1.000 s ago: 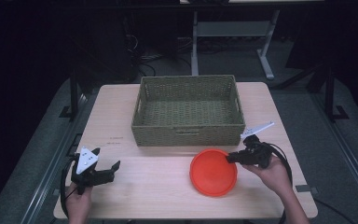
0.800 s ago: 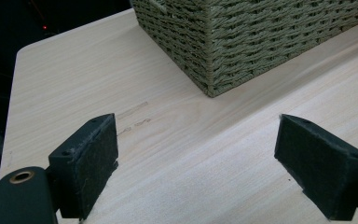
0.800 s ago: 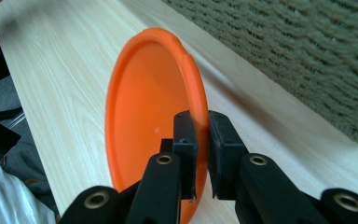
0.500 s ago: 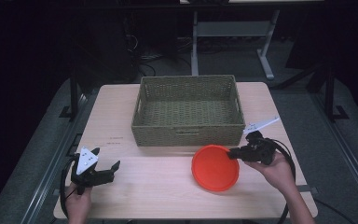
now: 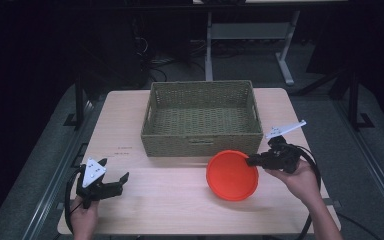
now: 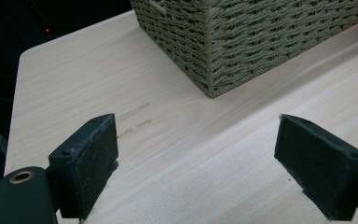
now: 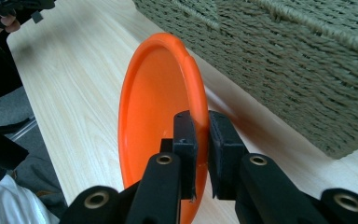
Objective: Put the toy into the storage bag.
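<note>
An orange plate (image 5: 231,175) hangs tilted just above the table, in front of the woven basket (image 5: 203,118). My right gripper (image 5: 251,161) is shut on its right rim; in the right gripper view both pads clamp the plate's edge (image 7: 168,102). My left gripper (image 5: 117,181) rests near the table's front left corner, open, with nothing between its pads (image 6: 86,158). In the left gripper view a corner of the basket (image 6: 242,42) stands ahead of the jaws.
The basket (image 7: 284,51) is empty and takes up the back middle of the light wooden table (image 5: 160,195). Bare tabletop lies between the two grippers. A metal stand (image 5: 245,35) and dark floor lie beyond the table's far edge.
My right gripper has lifted the orange plate off the table and tipped it further. The left gripper has stayed put.
</note>
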`<state>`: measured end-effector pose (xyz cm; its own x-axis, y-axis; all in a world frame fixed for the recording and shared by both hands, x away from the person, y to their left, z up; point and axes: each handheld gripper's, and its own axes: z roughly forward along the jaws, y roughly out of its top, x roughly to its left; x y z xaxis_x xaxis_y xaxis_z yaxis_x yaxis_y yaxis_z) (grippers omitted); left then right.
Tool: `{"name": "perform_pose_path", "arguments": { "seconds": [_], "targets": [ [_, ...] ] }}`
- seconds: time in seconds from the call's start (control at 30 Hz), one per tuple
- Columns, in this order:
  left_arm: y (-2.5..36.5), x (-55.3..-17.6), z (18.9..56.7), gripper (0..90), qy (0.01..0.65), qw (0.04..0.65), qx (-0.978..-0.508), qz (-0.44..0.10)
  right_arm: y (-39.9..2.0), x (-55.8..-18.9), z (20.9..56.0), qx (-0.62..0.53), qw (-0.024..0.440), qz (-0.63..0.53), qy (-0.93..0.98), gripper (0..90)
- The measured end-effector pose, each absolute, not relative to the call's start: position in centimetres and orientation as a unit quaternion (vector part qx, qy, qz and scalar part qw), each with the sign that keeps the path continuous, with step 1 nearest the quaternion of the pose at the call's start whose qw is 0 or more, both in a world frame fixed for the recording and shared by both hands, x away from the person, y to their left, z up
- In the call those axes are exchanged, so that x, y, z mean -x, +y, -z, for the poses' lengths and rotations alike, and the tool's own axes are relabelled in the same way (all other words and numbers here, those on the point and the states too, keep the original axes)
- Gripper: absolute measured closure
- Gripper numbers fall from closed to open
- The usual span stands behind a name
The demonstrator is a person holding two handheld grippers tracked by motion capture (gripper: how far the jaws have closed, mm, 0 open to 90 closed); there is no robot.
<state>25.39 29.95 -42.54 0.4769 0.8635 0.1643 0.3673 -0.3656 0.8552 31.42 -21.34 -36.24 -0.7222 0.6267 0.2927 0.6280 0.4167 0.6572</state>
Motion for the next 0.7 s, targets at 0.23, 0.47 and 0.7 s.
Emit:
{"name": "perform_pose_path", "arguments": {
  "seconds": [0.23,0.47,0.7],
  "targets": [
    [29.9,-25.3,42.5,12.8,0.400,0.392,-0.766,-0.316,-21.3,-31.3,34.9,0.367,-0.012,0.390,-0.844,82.4],
    [29.9,-25.4,42.5,12.8,0.402,0.391,-0.766,-0.314,-21.4,-31.4,33.8,0.369,-0.015,0.392,-0.843,82.3],
    [30.0,-25.4,42.5,12.8,0.401,0.389,-0.767,-0.316,-21.1,-31.8,32.6,0.365,-0.017,0.392,-0.844,82.3]
  ]
}}
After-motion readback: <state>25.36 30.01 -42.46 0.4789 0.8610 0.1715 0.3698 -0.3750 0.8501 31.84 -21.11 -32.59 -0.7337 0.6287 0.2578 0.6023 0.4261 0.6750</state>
